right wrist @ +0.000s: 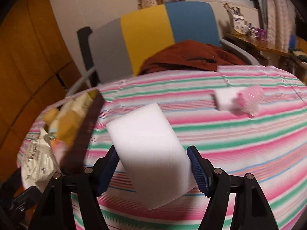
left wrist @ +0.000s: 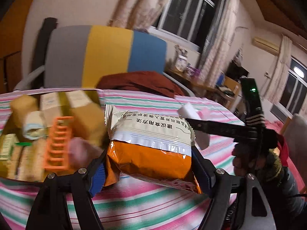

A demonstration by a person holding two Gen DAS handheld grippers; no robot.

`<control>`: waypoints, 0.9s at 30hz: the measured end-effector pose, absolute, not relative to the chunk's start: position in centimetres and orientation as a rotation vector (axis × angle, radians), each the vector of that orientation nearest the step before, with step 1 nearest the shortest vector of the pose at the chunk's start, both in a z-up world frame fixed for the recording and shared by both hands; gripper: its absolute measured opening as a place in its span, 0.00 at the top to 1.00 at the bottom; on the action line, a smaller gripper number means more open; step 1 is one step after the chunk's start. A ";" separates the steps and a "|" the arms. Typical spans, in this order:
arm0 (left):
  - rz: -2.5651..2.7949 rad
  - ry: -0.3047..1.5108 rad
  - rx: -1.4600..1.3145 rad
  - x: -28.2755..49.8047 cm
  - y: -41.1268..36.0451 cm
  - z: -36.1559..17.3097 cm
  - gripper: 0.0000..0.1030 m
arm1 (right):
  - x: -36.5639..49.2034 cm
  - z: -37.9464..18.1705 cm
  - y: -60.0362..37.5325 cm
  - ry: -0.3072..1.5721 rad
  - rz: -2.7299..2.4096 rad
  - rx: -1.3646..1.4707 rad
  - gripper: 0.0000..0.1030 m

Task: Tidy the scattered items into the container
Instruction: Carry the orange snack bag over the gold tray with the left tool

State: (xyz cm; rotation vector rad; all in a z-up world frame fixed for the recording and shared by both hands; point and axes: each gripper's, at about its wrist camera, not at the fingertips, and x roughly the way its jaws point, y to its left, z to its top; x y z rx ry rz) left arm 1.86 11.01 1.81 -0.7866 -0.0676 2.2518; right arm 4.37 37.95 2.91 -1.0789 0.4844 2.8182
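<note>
Left wrist view only: left gripper jaws are clamped on the orange-and-white snack packet, held off the striped surface at frame centre. The container is seen at centre left, already crowded with boxes, an orange plastic rack and a rolled cloth; its near edge lies just beside the packet. The right gripper is caught side-on at centre right, gripped by a hand, with the white foam block partly hidden behind the packet.

Right wrist view only: right gripper jaws are clamped on the white foam block, tilted and lifted clear of the surface. A second foam piece touching a pink wrapped item is seen at upper right, well apart from the container at centre left. The container's dark wall is near the block's left side; open striped cloth lies to the right. Both views are motion-blurred
</note>
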 end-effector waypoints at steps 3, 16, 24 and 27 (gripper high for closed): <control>2.329 -0.107 -0.792 0.5 7.6 1.7 0.23 | 3.0 4.0 35.5 0.491 2.881 -1.076 0.30; 2.553 -0.197 -0.847 -3.5 -4.0 -0.2 0.23 | -2.9 5.9 21.8 0.392 3.127 -1.215 0.30; 2.576 -0.197 -0.916 -5.4 -6.5 -2.1 0.23 | -5.3 3.3 16.5 0.461 3.099 -1.398 0.29; 2.569 -0.185 -0.935 -6.1 -6.3 -2.6 0.23 | -6.1 2.3 15.7 0.488 3.051 -1.428 0.29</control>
